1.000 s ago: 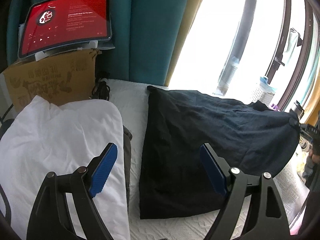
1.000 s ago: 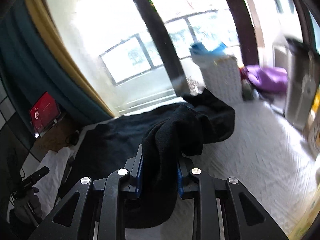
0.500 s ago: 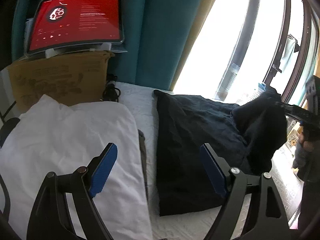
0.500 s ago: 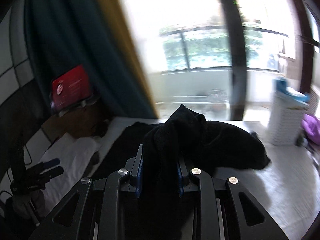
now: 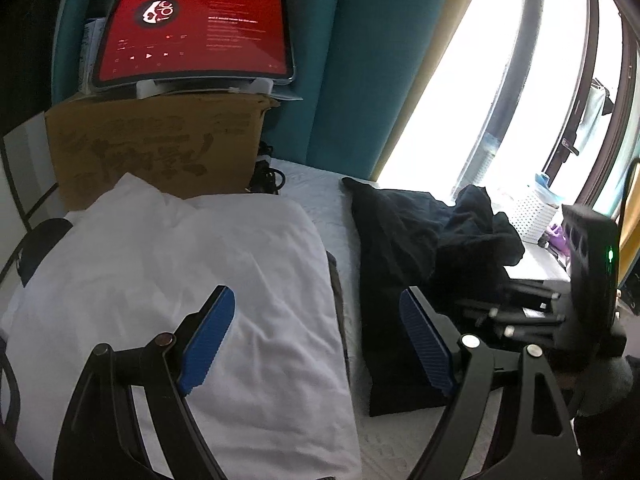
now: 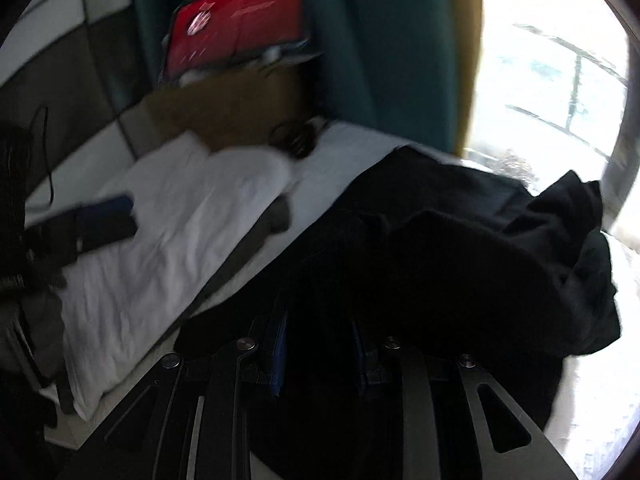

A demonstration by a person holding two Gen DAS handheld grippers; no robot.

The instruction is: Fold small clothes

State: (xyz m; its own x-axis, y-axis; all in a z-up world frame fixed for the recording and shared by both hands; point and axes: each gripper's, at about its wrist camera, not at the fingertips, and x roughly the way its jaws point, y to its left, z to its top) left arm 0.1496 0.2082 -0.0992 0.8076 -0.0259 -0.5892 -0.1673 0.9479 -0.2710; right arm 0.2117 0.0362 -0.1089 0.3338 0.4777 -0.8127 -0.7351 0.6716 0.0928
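Observation:
A black garment lies on the white bed sheet, its right half pulled over to the left and bunched up. My right gripper is shut on a thick fold of that black cloth, and it also shows at the right edge of the left wrist view. My left gripper hangs open with nothing between its blue pads, above the gap between the black garment and a folded white garment. The white garment lies flat to the left.
A cardboard box stands at the head of the bed with a red-screened tablet on top. Teal curtains hang behind, with a bright window to the right. A black cable bundle lies by the box. A white basket stands far right.
My right gripper swung left and down with the black cloth, folding the garment's right side over its left. The left gripper drifted slightly and stayed open.

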